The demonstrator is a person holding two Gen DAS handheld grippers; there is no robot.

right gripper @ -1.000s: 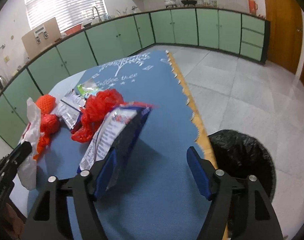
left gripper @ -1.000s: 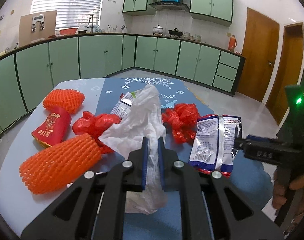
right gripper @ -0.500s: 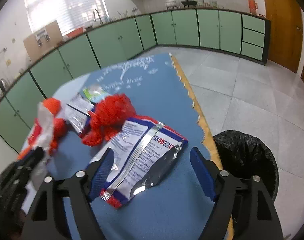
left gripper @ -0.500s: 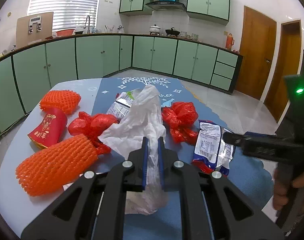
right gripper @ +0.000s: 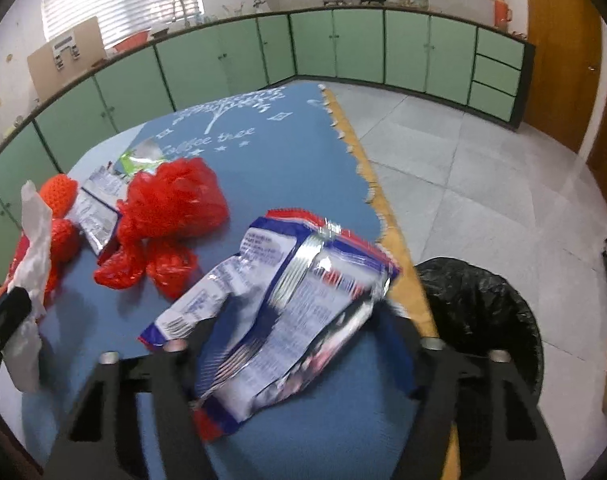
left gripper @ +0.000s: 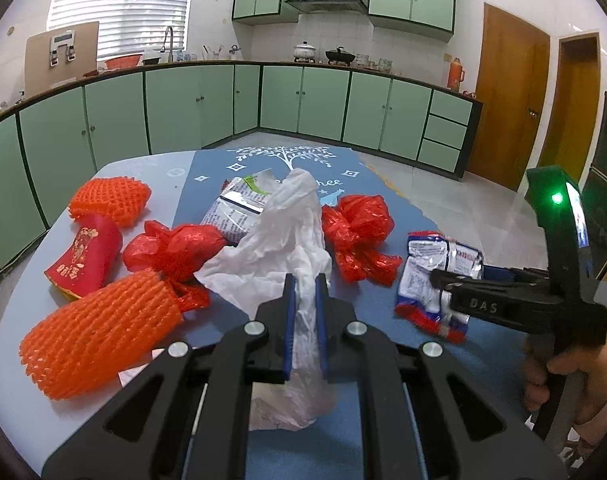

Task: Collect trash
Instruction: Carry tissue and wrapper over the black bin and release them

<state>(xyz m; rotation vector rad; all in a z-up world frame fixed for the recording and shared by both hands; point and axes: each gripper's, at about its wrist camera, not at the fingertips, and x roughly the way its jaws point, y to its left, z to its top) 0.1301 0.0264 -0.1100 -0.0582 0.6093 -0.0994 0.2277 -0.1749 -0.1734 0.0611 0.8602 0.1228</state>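
Observation:
My left gripper (left gripper: 303, 280) is shut on a crumpled white plastic bag (left gripper: 291, 232), which stands up between its blue pads over the table. To its right a blue, red and silver snack packet (left gripper: 431, 272) lies near the table's right edge. My right gripper (right gripper: 291, 320) straddles this snack packet (right gripper: 303, 264); its jaws are closing, and the packet buckles upward between them and hides the pads. In the left wrist view the right gripper (left gripper: 439, 280) reaches in from the right, held by a hand (left gripper: 563, 376).
Two red plastic bags (left gripper: 355, 228) (left gripper: 171, 244), two orange foam nets (left gripper: 99, 340) (left gripper: 111, 200), a red paper packet (left gripper: 87, 260) and a silver wrapper (left gripper: 235, 208) lie on the blue cloth (right gripper: 263, 148). A black-lined bin (right gripper: 479, 312) stands on the floor beside the table's right edge.
The snack packet dropped flat onto the cloth, then my right gripper came down over it and narrowed its jaws onto it. The left gripper kept still with the white bag.

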